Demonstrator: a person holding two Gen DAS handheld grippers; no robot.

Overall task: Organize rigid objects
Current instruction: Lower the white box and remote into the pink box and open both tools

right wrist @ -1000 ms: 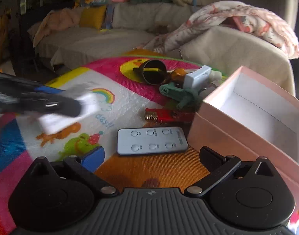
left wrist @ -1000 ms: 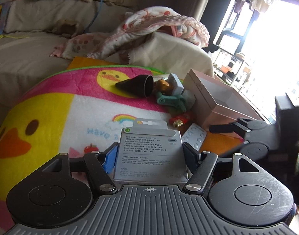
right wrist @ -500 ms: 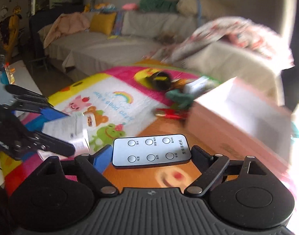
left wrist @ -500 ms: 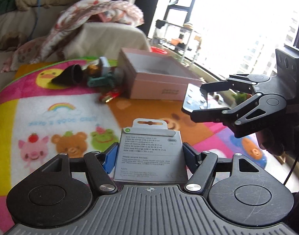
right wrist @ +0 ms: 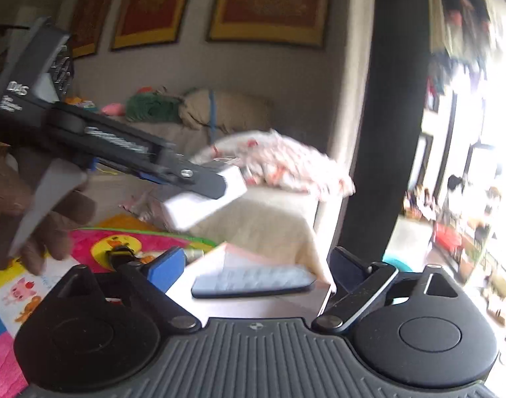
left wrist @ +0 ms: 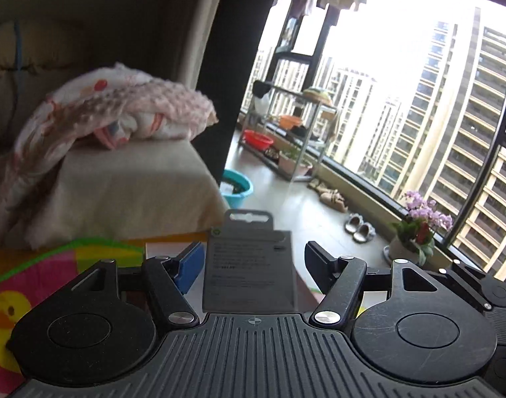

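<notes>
In the left wrist view my left gripper point(left wrist: 249, 262) has its jaws spread wider than the grey USB-cable package point(left wrist: 249, 265), which stands between them with gaps on both sides. In the right wrist view the left gripper point(right wrist: 216, 182) is raised at the left with the white package point(right wrist: 200, 199) at its tip. My right gripper point(right wrist: 253, 265) has its jaws spread apart from the pale blue remote point(right wrist: 253, 282), which hangs blurred over the open pink box point(right wrist: 239, 258). A black funnel point(right wrist: 120, 253) lies on the mat behind.
A cartoon play mat point(left wrist: 27, 285) covers the surface at lower left. A beige sofa point(left wrist: 120, 185) with a pink blanket point(left wrist: 113, 112) stands behind. A balcony with a shelf rack, basins and a flower pot point(left wrist: 415, 232) lies to the right.
Both grippers rose and swung right over the pink box. Both sets of jaws opened, and the remote and the package now sit loose between them.
</notes>
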